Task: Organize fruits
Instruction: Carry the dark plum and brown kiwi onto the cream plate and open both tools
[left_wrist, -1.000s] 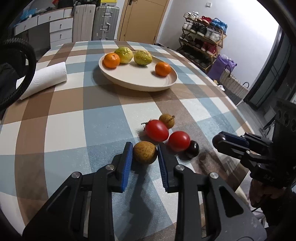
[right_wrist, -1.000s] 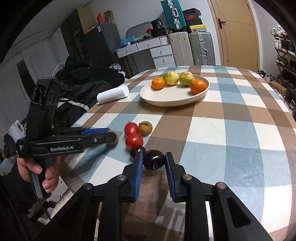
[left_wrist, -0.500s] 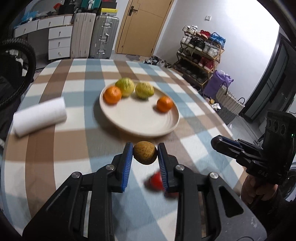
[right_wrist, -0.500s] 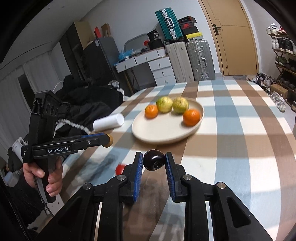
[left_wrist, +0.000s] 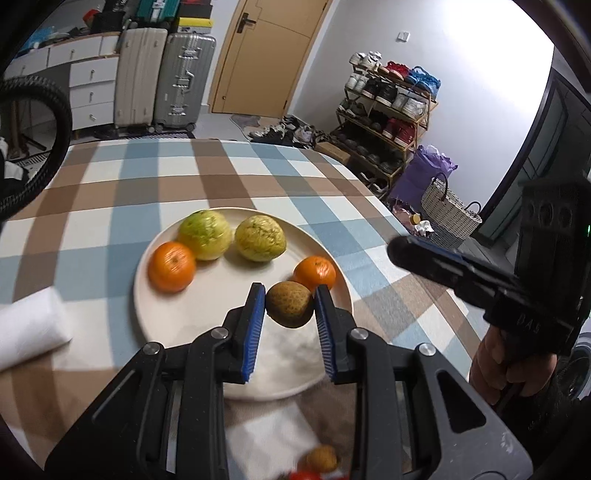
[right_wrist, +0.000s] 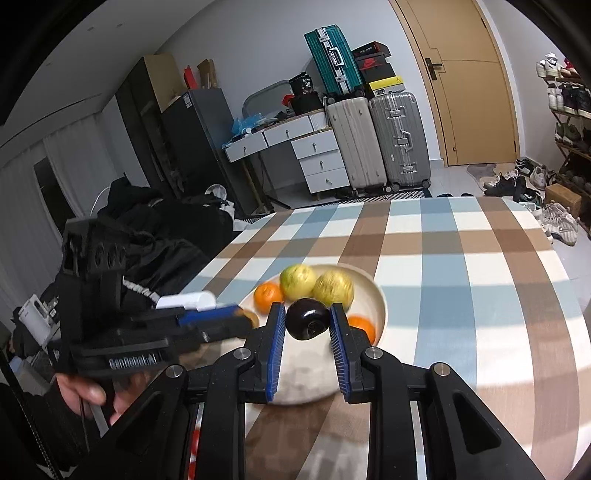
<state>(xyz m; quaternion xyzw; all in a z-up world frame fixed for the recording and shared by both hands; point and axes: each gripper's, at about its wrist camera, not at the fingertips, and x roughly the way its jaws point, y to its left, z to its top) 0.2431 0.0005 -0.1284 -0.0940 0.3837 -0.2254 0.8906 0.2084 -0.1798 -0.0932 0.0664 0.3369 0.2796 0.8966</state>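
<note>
My left gripper (left_wrist: 290, 304) is shut on a brown round fruit (left_wrist: 290, 303), held in the air above the near right part of the cream plate (left_wrist: 229, 288). On the plate lie two oranges (left_wrist: 171, 266) and two yellow-green fruits (left_wrist: 260, 238). My right gripper (right_wrist: 307, 325) is shut on a dark purple fruit (right_wrist: 307, 323), raised over the near side of the same plate (right_wrist: 375, 295). In the left wrist view the right gripper (left_wrist: 399, 251) reaches in from the right. A small brown fruit (left_wrist: 322, 458) and something red lie on the table below.
A white paper roll (left_wrist: 27, 330) lies on the checked tablecloth (left_wrist: 129, 177) left of the plate. A person's hand (right_wrist: 88, 395) holds the left gripper. Suitcases, drawers and a shoe rack stand beyond the table's far edge.
Both grippers have lifted their fruits off the table and carried them forward over the plate. The remaining small fruits have dropped to the bottom of the views.
</note>
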